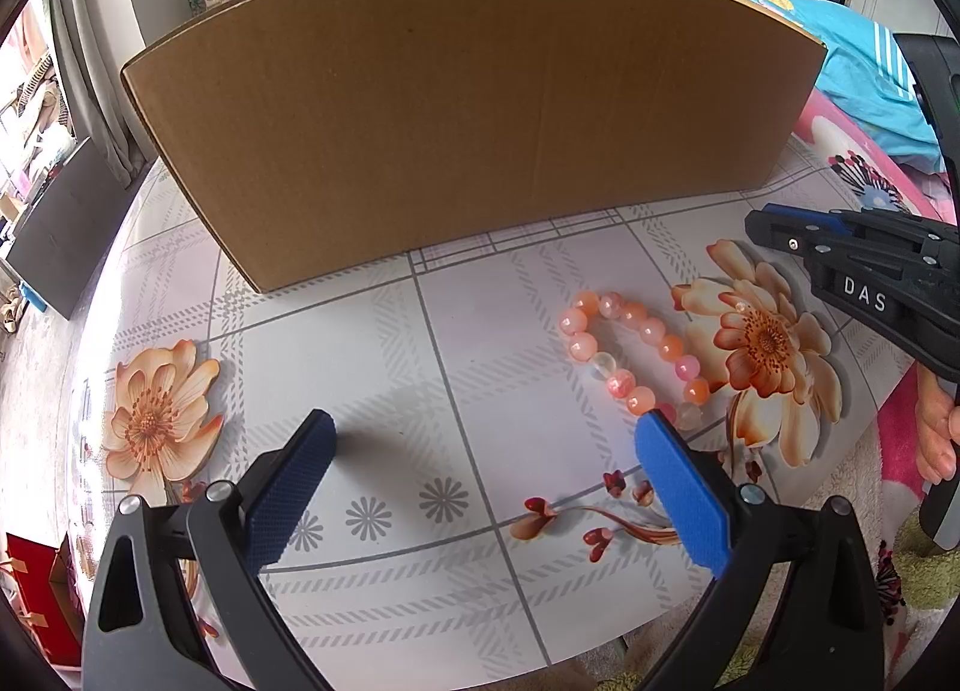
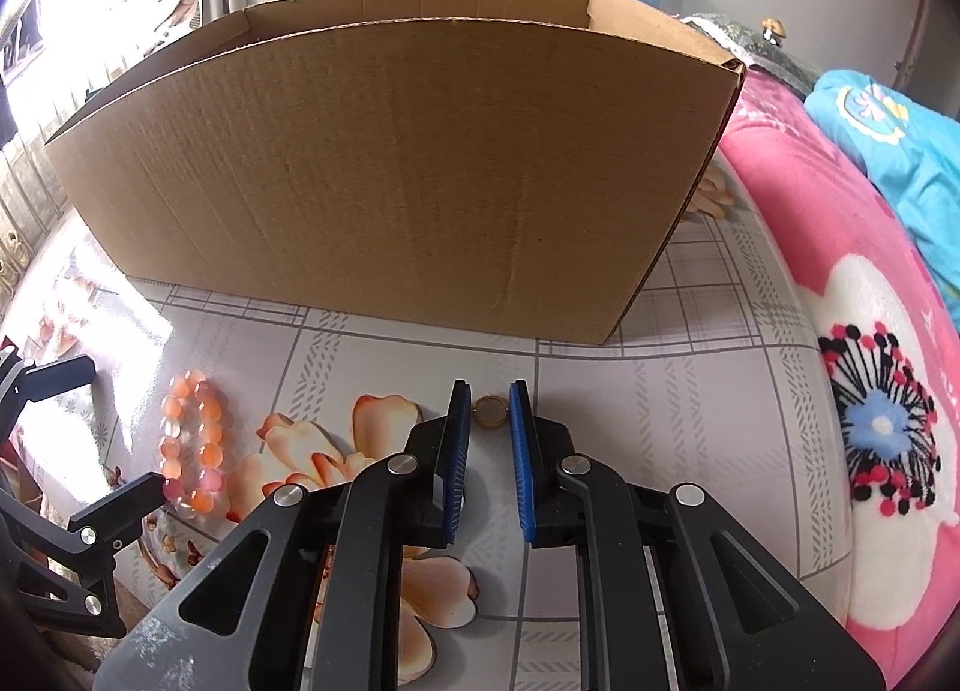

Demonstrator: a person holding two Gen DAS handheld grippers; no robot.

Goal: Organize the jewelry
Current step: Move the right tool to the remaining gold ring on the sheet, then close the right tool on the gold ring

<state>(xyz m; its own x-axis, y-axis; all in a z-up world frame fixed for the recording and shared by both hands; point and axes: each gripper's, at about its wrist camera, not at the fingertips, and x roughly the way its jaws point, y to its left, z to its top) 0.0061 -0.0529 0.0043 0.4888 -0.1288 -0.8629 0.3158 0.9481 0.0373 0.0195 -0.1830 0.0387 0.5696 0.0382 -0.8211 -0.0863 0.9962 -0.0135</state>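
Observation:
A pink and orange bead bracelet [image 1: 633, 358] lies on the flowered tablecloth in front of a tall open cardboard box [image 1: 468, 103]. My left gripper [image 1: 486, 427] is open and empty, its right finger just short of the bracelet's near end. In the right wrist view the bracelet [image 2: 193, 446] lies at the left. My right gripper [image 2: 491, 391] is narrowly open, its tips on either side of a small gold ring [image 2: 491, 410] that lies on the cloth. The pads do not press it. The box [image 2: 396, 169] stands behind the ring. The right gripper also shows in the left wrist view [image 1: 774, 229].
A pink flowered blanket [image 2: 840, 331] and a blue cloth [image 2: 888, 151] lie to the right of the table. The tablecloth [image 1: 456, 367] has printed orange flowers. The table's near edge is close below both grippers. A red box [image 1: 36, 589] stands on the floor at the left.

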